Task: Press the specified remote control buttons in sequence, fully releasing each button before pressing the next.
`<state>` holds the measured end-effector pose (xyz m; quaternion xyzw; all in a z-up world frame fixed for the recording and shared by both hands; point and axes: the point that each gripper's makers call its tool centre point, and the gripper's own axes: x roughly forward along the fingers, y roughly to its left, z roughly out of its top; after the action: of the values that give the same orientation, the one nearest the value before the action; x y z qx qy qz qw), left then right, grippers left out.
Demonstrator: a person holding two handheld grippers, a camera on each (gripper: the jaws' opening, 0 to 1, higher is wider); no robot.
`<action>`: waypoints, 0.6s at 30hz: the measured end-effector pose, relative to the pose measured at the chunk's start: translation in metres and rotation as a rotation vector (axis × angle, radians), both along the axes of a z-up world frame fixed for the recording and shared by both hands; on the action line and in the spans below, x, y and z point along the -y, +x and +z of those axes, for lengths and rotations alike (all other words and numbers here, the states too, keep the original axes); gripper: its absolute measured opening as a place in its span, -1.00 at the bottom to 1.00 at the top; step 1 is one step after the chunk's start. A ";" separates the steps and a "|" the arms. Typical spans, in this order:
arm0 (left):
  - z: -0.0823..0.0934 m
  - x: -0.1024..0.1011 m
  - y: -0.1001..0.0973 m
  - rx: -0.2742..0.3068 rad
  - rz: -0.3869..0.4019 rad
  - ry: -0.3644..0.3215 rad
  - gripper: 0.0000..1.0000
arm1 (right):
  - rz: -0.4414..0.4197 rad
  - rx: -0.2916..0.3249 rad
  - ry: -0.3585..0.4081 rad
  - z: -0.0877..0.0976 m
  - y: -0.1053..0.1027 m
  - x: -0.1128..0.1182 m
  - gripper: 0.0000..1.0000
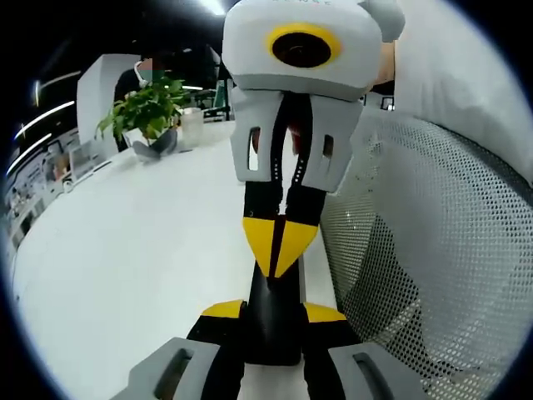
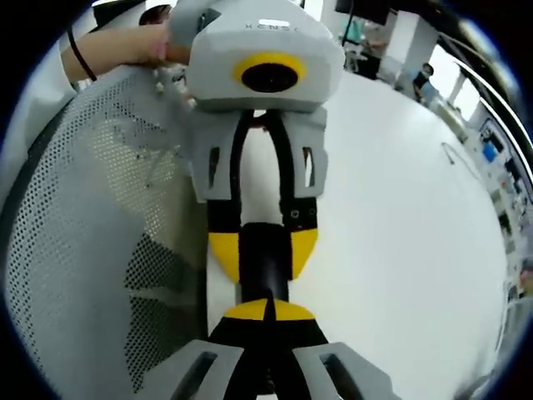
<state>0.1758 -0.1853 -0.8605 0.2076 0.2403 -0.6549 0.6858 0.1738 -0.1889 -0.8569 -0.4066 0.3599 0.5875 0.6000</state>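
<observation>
Your left tool [image 1: 272, 315] clamps a slim, glossy black remote [image 1: 272, 321] between its yellow tips, above the smooth white worktop [image 1: 125, 250]. Your right tool [image 2: 266, 315], tips closed together, touches the remote's [image 2: 265, 267] upper face. A perforated mesh chair [image 1: 433, 250] stands beside.

Each gripper has a pale grey moulded shell, black inner arms and yellow wedge-shaped pads at the tips of the fingers. In the left gripper view, the left gripper [image 1: 272, 321] shows grey slotted shoulders below its fingers [image 1: 223, 310]. The right gripper [image 1: 280, 248], opposite, has slotted grey side plates dotted with small screws. In the right gripper view, the right gripper [image 2: 268, 313] shows the same grey slotted base. Behind the left gripper [image 2: 262, 250], the hand [image 2: 125, 46] wears a thin dark band at the wrist.
</observation>
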 end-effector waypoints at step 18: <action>0.000 0.000 0.001 -0.005 0.008 0.004 -0.51 | -0.012 0.053 0.035 0.001 0.002 -0.001 -1.00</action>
<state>0.1764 -0.1853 -0.8607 0.2062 0.2441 -0.6522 0.6874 0.1757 -0.1875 -0.8556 -0.4095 0.3361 0.5790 0.6198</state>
